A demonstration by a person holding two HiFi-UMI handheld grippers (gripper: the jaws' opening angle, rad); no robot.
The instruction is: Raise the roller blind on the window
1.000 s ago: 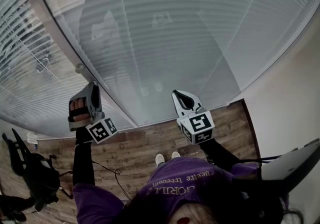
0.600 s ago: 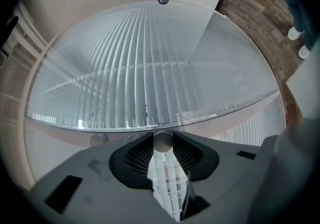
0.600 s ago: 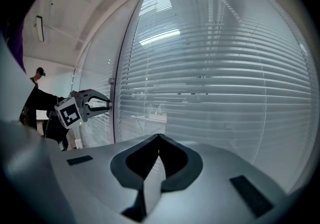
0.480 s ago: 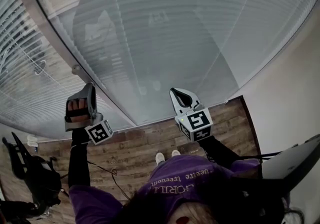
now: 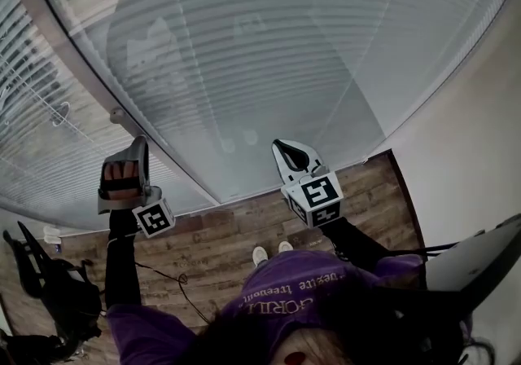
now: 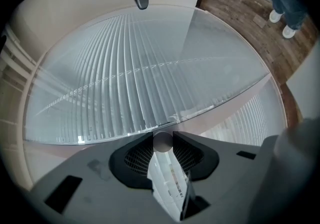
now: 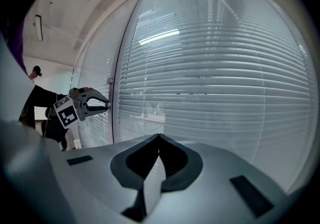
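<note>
Window blind ahead; left gripper jaws grip round knob.

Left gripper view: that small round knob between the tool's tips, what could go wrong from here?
1. The left tool holds the knob only at its very tips, so it might slip off when twisted.
2. The blind is down; a twist the wrong way would likely not lift it.
3. The right tool, shut and empty, hangs near the glass and could bump it.
</note>
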